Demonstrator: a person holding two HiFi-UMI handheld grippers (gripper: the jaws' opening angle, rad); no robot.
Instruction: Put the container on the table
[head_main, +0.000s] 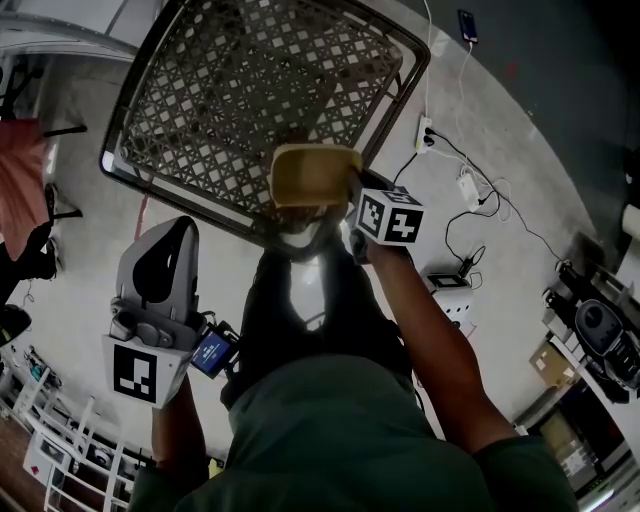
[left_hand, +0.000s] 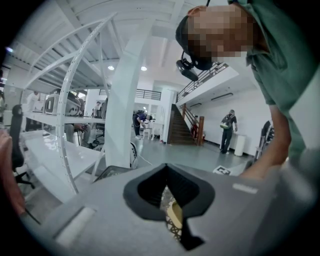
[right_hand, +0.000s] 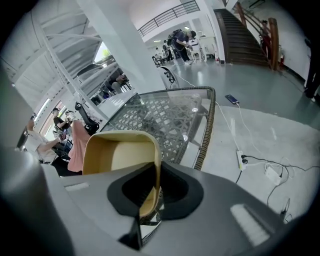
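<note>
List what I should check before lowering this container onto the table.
1. Right gripper clamped on the container wall: ok.
2. Container upright, opening up: ok.
3. Container fully over the table: cannot tell; it hangs at the near rim.
4. Table surface ahead free of objects: ok.
5. Left gripper low and off to the side, jaws together, holding nothing: ok.

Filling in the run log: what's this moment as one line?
right tongs: shut on container wall | container: at table near edge | left tongs: shut, empty
</note>
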